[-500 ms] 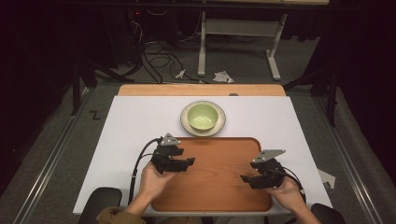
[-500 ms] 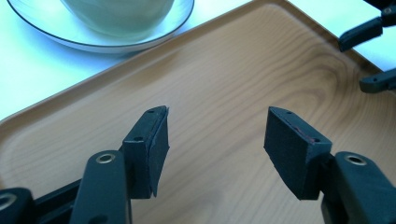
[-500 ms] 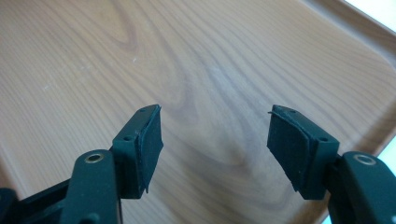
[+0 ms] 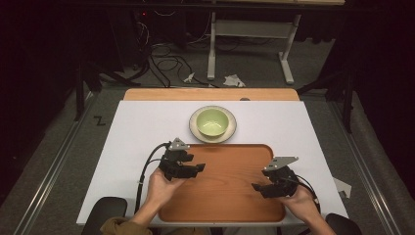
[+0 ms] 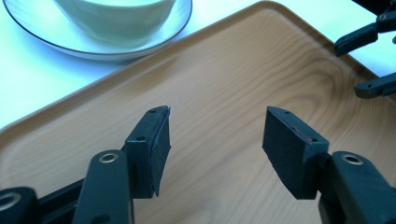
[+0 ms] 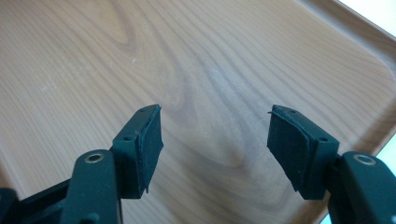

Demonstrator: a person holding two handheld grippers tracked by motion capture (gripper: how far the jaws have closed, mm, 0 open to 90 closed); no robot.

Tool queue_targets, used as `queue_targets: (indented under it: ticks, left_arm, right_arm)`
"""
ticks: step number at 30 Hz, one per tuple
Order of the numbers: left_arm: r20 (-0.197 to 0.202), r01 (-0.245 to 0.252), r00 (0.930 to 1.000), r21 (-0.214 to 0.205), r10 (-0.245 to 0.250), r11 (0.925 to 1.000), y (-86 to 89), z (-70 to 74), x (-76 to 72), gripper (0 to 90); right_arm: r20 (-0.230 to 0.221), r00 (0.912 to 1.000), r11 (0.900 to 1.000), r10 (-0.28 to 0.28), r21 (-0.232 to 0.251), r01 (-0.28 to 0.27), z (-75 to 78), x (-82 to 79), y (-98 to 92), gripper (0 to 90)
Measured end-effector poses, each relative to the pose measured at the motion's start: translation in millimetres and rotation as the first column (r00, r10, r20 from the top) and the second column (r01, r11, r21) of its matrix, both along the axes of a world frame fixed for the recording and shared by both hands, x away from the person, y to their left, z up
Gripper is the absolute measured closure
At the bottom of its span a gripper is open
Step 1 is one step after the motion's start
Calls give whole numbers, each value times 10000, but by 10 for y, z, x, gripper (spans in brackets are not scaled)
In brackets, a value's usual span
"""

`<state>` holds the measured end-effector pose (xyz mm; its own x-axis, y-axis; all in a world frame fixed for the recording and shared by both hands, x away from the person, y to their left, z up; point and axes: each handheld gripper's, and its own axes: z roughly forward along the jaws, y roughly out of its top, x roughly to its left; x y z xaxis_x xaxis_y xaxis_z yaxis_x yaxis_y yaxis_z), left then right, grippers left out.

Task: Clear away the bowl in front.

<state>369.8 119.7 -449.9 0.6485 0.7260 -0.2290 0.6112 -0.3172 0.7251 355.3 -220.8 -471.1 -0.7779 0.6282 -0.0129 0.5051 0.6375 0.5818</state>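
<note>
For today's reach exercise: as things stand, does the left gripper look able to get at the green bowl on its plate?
Probably yes. The left gripper hovers open over the wooden tray, holding nothing. The green bowl sits on its plate just beyond the tray's far edge, with nothing between them. The right gripper is off to the other side.

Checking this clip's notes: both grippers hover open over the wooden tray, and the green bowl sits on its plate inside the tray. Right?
Not quite. In the high view the green bowl on its plate stands on the white table just beyond the wooden tray, not inside it. The rest holds.
</note>
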Motion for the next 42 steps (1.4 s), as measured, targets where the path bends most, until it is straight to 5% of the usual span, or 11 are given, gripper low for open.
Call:
queue_targets:
  ticks: [22,42]
  left_arm:
    - [-64,-152,9999,-37,151,9999,19,239,333,427]
    - [-27,-311,9995,460,313,9985,-66,392,750,410]
  right_arm:
    - [41,10000,9999,83,-65,-83,6,2,8,357]
    - [21,9998,9998,189,3,-189,2,2,12,357]
